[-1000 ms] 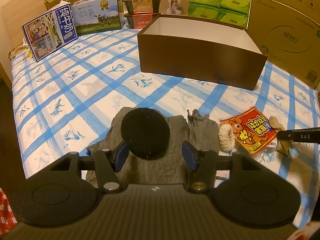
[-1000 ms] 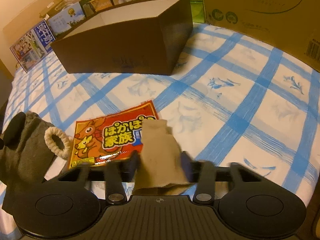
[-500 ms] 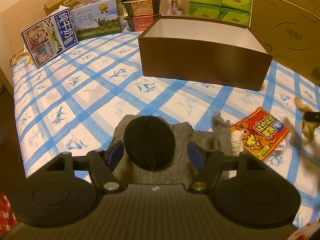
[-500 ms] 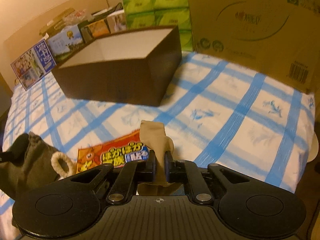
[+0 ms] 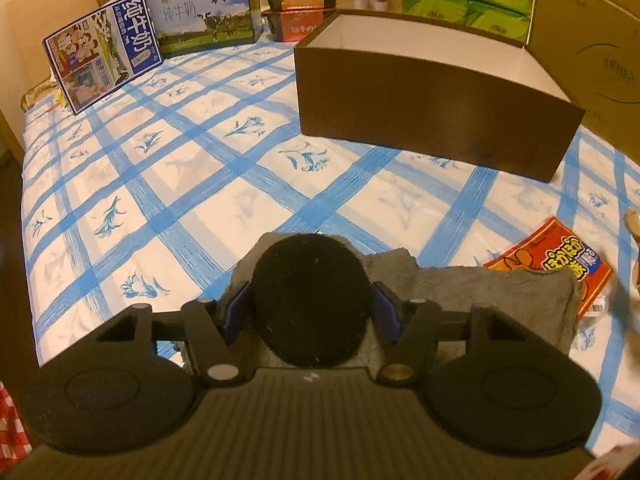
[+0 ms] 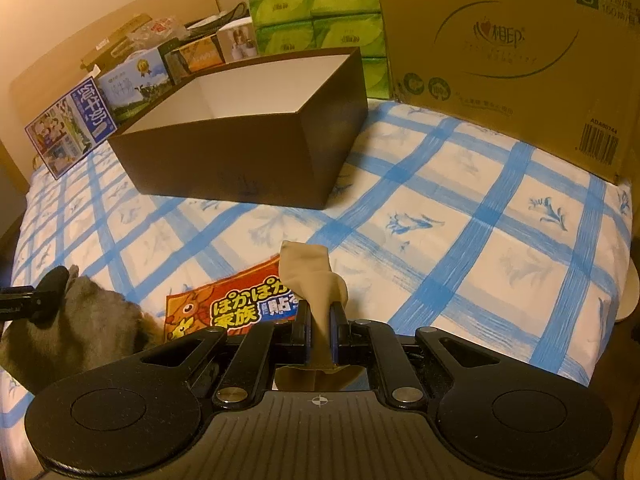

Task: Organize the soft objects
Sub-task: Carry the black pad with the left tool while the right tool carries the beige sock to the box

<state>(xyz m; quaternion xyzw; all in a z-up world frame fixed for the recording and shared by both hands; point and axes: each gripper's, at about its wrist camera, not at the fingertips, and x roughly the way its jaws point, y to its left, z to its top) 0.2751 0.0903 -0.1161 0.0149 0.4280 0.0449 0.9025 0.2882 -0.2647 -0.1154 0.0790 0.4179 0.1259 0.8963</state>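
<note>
A black round pad (image 5: 310, 300) lies on a crumpled grey cloth (image 5: 480, 292) on the blue-checked bed. My left gripper (image 5: 311, 312) straddles the pad. Its jaws are closing and the blue pads (image 5: 236, 312) touch the pad's two sides. In the right wrist view the grey cloth (image 6: 88, 332) bunches at the far left. My right gripper (image 6: 320, 328) is shut on a beige sock (image 6: 312, 276), held up off the bed over a red heat-pack packet (image 6: 232, 304). The open brown box (image 5: 432, 120) (image 6: 240, 160) stands beyond, showing only its white inside.
The grey cloth covers one corner of the red packet (image 5: 552, 264). Milk cartons (image 5: 104, 52), green tissue packs (image 6: 316, 12) and a large cardboard carton (image 6: 512, 52) line the back. The bed's edge (image 5: 24, 280) drops off at the left.
The left gripper came forward and down over the black pad and its jaws narrowed onto it. The right gripper shut on the beige sock, lifted it off the bed, then held still.
</note>
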